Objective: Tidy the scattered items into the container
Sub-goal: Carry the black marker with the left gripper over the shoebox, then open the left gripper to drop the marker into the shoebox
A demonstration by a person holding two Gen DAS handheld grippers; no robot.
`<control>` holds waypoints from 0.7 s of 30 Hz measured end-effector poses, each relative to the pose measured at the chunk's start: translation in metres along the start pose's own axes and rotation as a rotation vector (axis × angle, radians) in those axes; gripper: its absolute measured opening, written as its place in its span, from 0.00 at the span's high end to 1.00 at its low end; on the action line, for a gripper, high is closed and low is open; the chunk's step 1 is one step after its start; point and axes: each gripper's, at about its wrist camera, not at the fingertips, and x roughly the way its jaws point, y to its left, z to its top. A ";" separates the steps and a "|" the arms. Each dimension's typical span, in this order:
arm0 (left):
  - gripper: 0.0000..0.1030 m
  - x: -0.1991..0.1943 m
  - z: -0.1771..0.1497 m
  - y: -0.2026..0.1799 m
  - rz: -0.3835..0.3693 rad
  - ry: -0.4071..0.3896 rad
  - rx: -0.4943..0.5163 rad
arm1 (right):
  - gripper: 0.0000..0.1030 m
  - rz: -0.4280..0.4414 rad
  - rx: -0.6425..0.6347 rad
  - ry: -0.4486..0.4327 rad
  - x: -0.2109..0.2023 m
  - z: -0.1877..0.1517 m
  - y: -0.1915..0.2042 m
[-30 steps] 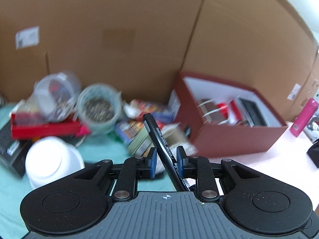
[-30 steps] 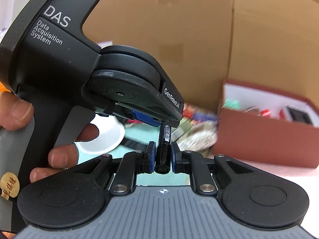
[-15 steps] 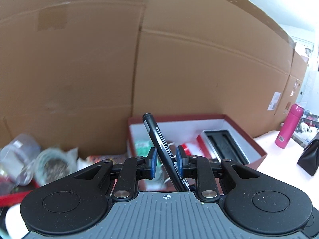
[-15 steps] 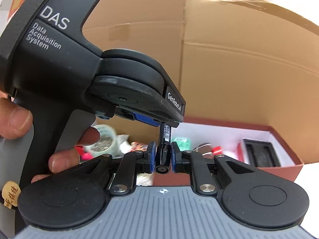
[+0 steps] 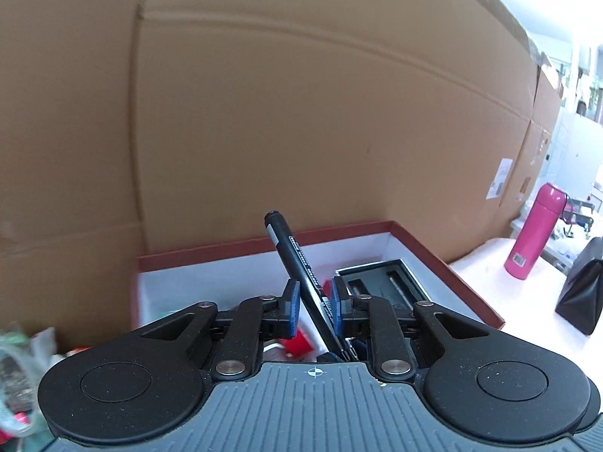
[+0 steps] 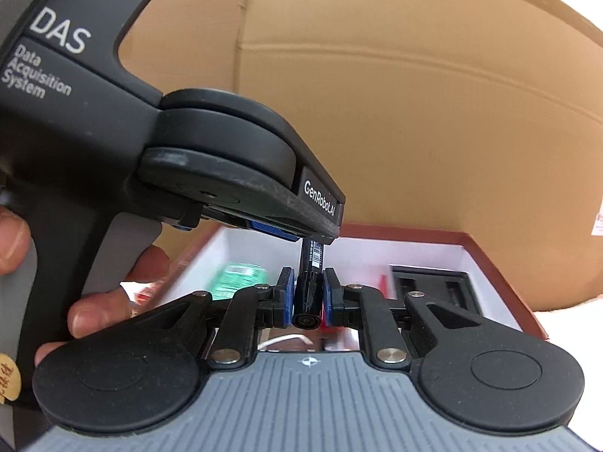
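Observation:
A black marker pen [image 5: 290, 248] is carried by both grippers at once. My left gripper [image 5: 314, 301] has it slanting up to the left between its blue pads, and its jaws are closing on it. My right gripper [image 6: 306, 297] is shut on the pen's [image 6: 312, 260] butt end. In the right wrist view the left gripper [image 6: 301, 233] reaches in from the upper left, held by a person's hand [image 6: 113, 301]. Just below and ahead lies the open red box [image 5: 433, 248] with a white lining [image 6: 490, 241]. It holds a dark tray insert [image 5: 380, 278] and a green packet [image 6: 237, 275].
A tall cardboard wall [image 5: 301, 113] stands right behind the box. To the right on the white table are a pink bottle [image 5: 535, 233] and a black bag [image 5: 580, 293]. Blurred clutter [image 5: 15, 376] sits at the far left edge.
Both grippers, still holding the pen, have swung right, away from the pile of jars and packets. The red box has come closer and now sits centred under the fingers.

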 end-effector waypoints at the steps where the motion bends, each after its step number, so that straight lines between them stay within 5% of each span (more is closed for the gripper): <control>1: 0.92 0.007 -0.001 0.000 -0.011 0.014 -0.003 | 0.83 -0.005 0.003 0.007 0.004 -0.001 -0.004; 3: 0.93 0.021 -0.002 -0.001 -0.034 0.037 -0.011 | 0.83 -0.013 0.013 0.020 0.012 -0.004 -0.012; 6: 0.92 0.033 -0.004 -0.003 -0.026 0.043 0.007 | 0.96 -0.022 0.018 0.036 0.020 -0.008 -0.019; 8: 0.81 0.039 -0.005 -0.003 -0.034 0.053 0.016 | 0.96 -0.039 0.010 0.050 0.024 -0.011 -0.020; 11: 0.49 0.037 -0.007 -0.003 -0.027 0.037 0.020 | 0.95 -0.055 0.010 0.053 0.026 -0.016 -0.022; 13: 0.14 0.032 -0.010 -0.001 -0.006 0.005 0.004 | 0.87 -0.050 0.028 0.050 0.025 -0.018 -0.023; 14: 0.13 0.029 -0.011 0.000 0.005 -0.012 -0.005 | 0.74 -0.052 0.039 0.045 0.023 -0.019 -0.024; 15: 0.13 0.026 -0.013 0.000 0.004 -0.019 -0.006 | 0.50 -0.057 0.044 0.039 0.021 -0.020 -0.024; 17: 0.12 0.022 -0.015 0.001 -0.010 -0.013 -0.004 | 0.27 -0.072 0.034 0.016 0.016 -0.021 -0.021; 19: 0.06 0.020 -0.016 0.003 -0.004 -0.008 -0.007 | 0.26 -0.086 0.012 0.002 0.011 -0.021 -0.016; 21: 0.03 0.017 -0.019 0.004 0.016 -0.008 -0.019 | 0.15 -0.079 0.014 0.001 0.014 -0.019 -0.017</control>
